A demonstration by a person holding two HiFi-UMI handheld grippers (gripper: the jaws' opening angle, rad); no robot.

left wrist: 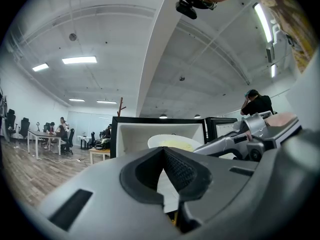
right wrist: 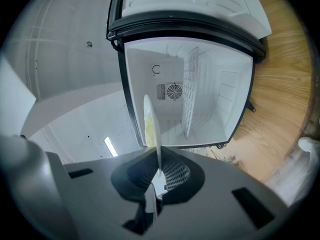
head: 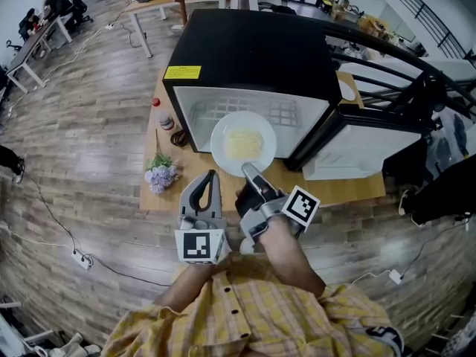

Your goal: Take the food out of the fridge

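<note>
Right gripper (head: 249,171): fingers closed narrow on the near rim of the white plate (head: 220,141), pads pressing it from both faces. In the right gripper view the plate (right wrist: 151,119) ran edge-on out of the right gripper (right wrist: 159,171) towards the fridge interior (right wrist: 210,94). The plate carried a pale yellow food (head: 244,143) at its middle and was supported by this grip alone. Plate position: held at the fridge's (head: 245,50) open front, overlapping the lower edge of the opening in the head view, above the wooden table (head: 349,188). Whether its far rim was past the sill could not be told. Fridge door (head: 364,143) stood swung open to the right. Left gripper (head: 210,175): just left of the right one, short of the plate; in its own view the left gripper (left wrist: 163,151) had its fingertips met at the front with nothing between them, touching nothing. A bunch of lilac flowers (head: 161,175) and a red-capped bottle (head: 158,111) stood on the table left of the fridge.
</note>
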